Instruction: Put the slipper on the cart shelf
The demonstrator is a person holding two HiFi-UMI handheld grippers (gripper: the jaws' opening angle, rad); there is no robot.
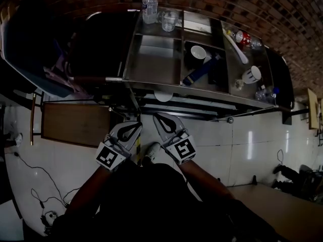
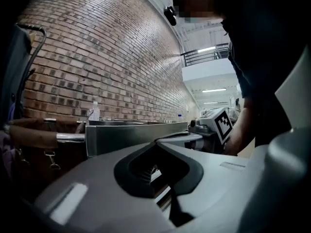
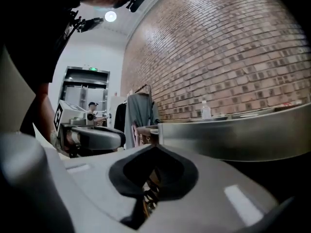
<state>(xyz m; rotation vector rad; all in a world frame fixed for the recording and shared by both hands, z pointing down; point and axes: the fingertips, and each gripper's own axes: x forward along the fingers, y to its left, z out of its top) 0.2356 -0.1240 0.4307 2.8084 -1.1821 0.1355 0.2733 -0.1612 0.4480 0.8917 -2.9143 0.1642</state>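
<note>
Hovering side by side over the tiled floor (image 1: 262, 145), just in front of the cart (image 1: 151, 59): left claw (image 1: 135, 126) and right claw (image 1: 159, 117), both pointing at it. Both claws are closed tip to tip with nothing between them, and each gripper view confirms this.

The likely slipper (image 1: 163, 96) is a pale rounded shape poking out from under the cart's top tray, apparently on a lower shelf. Most of it is hidden, so I can't confirm what it is and can't read its long axis.

Key relation: the shape lies straight ahead of the claws, near the tips, roughly in line with the right claw, so the right hand is nearer.

Judgement: the placing looks done, or close to it. If it needs a nudge further in, the right claw would do it with a push forward and slightly down.
</note>
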